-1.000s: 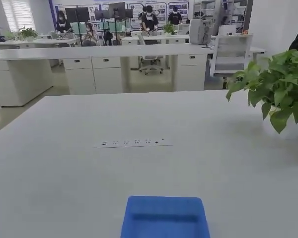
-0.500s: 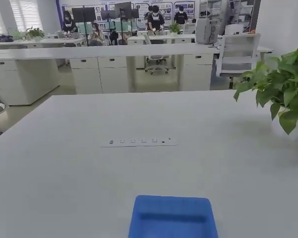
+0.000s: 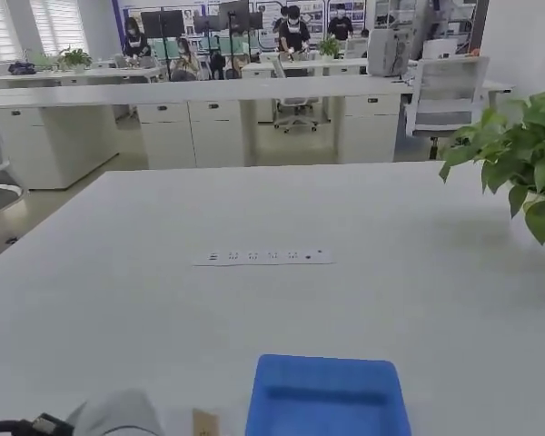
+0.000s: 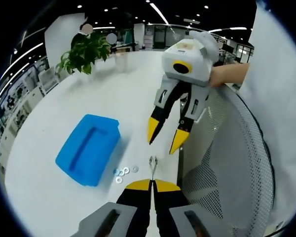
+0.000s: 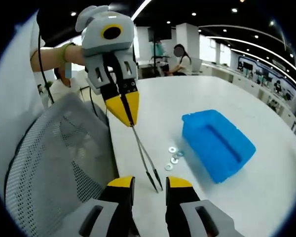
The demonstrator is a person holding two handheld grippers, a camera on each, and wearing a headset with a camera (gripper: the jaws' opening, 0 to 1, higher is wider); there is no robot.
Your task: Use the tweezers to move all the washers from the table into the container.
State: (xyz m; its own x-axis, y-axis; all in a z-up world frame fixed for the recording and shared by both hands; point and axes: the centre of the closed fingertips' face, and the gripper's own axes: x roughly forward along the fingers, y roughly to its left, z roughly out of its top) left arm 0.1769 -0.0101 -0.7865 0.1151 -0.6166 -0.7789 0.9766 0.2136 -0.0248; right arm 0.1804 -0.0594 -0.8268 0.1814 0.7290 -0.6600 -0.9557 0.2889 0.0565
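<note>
Fingers of the left gripper (image 5: 128,118) pinch the tweezers (image 5: 144,155); those of the right gripper (image 4: 164,144) stand spread.

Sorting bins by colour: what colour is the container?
Blue plastic rectangular container, clearest in right gripper view.

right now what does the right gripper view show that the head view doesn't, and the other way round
Right gripper view: a few washers lying loose on the table near the container, the left gripper shut on the tweezers with their tips pointing down toward the table edge, the right gripper with its jaws open, and a mesh chair.

Head view: a potted plant at the right, a socket strip set in the table top, and desks with people beyond.

Both: the blue container and the white table.
</note>
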